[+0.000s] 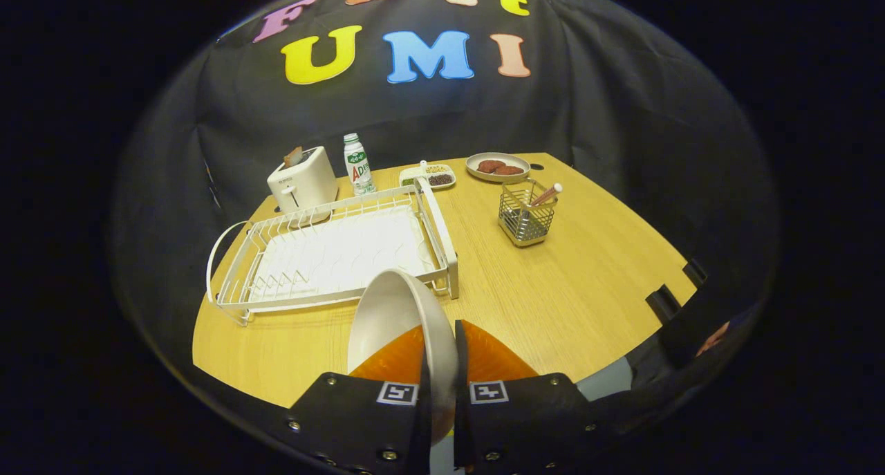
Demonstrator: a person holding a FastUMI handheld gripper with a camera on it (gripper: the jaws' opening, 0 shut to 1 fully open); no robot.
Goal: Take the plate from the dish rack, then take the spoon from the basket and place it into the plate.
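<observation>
The gripper (pixel 439 354) has its two fingers pressed close on the rim of the plate (pixel 394 316), pinching it so the pale dish stands on edge between them, its hollow face turned to the left and its top rim reaching up over the near right corner of the dish rack (pixel 332 257). Furthest left on the wooden table (pixel 567 302) lies that white wire rack with its looped handle at the left end and a ribbed white tray inside; it sits just ahead of the fingers and to their left. Behind the rack stands a white toaster (pixel 303 183) with a slice sticking out, then a small bottle (pixel 358 164) with a green label, then a shallow white tray of snacks (pixel 429 176) near the table's far edge. Further right a round dish (pixel 498 166) holds dark pieces. In front of it, well apart from the rack, stands the wire basket (pixel 527 214) with the spoon (pixel 546 195) leaning upright in it, handle up. Bare tabletop lies between the fingers and the basket, and along the near and right edges of the table.
</observation>
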